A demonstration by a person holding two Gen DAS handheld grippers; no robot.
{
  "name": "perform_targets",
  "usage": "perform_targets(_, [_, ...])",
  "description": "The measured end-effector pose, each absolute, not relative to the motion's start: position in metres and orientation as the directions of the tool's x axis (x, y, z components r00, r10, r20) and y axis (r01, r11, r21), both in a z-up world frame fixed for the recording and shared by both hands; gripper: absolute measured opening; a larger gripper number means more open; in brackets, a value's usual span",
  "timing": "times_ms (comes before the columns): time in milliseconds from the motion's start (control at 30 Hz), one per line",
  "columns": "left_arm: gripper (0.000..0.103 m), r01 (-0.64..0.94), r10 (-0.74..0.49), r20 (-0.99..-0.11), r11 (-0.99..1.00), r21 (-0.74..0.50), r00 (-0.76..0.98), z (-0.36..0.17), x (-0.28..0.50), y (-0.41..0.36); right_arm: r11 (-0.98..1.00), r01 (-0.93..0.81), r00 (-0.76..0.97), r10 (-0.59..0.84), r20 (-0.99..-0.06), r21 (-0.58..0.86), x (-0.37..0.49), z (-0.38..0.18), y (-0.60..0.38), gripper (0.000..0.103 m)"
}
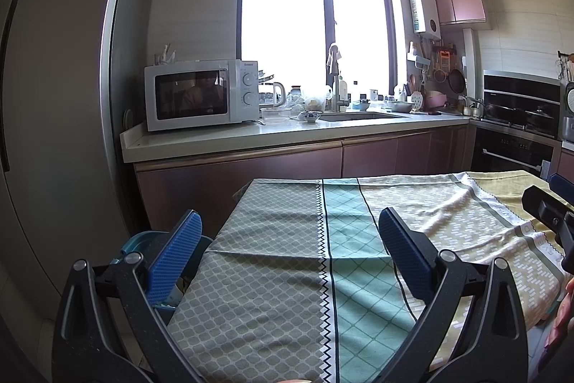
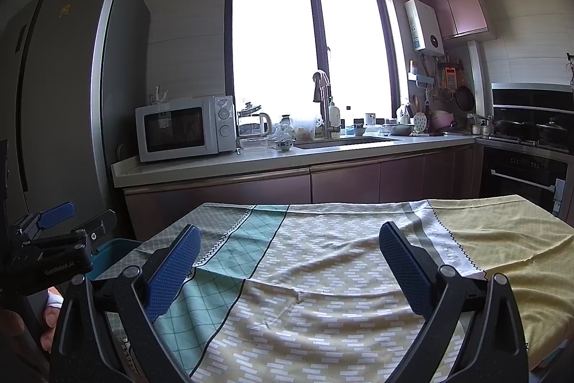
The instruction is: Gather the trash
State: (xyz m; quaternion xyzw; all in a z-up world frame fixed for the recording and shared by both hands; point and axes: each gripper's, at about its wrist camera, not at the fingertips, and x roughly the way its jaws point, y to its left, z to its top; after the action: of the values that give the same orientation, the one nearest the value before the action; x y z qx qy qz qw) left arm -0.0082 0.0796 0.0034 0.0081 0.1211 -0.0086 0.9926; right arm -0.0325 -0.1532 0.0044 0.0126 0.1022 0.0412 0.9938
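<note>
My left gripper [image 1: 290,239] is open and empty above the near left part of a table with a patterned cloth [image 1: 287,275]. My right gripper [image 2: 290,257] is open and empty above the middle of the same cloth [image 2: 323,293]. A teal bin [image 1: 143,239] stands beside the table's left edge, partly hidden behind my left finger; it also shows in the right wrist view [image 2: 114,250]. I see no trash on the cloth. The left gripper shows at the left edge of the right wrist view [image 2: 53,239].
A counter [image 1: 251,135] runs along the far wall with a white microwave [image 1: 201,94], bowls, a sink [image 1: 358,116] and bottles. A tall grey fridge [image 1: 53,96] stands left. A stove and oven [image 1: 516,131] stand at the right.
</note>
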Motion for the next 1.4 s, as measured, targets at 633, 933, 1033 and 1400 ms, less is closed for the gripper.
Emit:
perform_targets(633, [0.097,0.021,-0.018,-0.242,1.0,0.012,0.97,0.002,-0.0087,0.0795,0.996,-0.079,0.975,0.085,-0.204,0.037,-0.0327,0.0044,-0.1537,0.096])
perform_targets(933, [0.097,0.019,-0.015,-0.245,1.0,0.012,0.97,0.001,-0.0092,0.0796,0.996,-0.078,0.975,0.084,-0.204,0.036,-0.0328,0.0044,-0.1541,0.096])
perform_targets(1033, [0.097,0.019,-0.015,-0.245,1.0,0.013,0.969,0.001,-0.0093,0.0796,0.996,-0.078,0.975,0.084,-0.204,0.037,-0.0324,0.0042,-0.1545,0.096])
perform_targets(1400, [0.097,0.018,-0.015,-0.247,1.0,0.013,0.969,0.0005,-0.0092,0.078,0.996,-0.078,0.975,0.085,-0.204,0.038,-0.0323,0.0042,-0.1554,0.096])
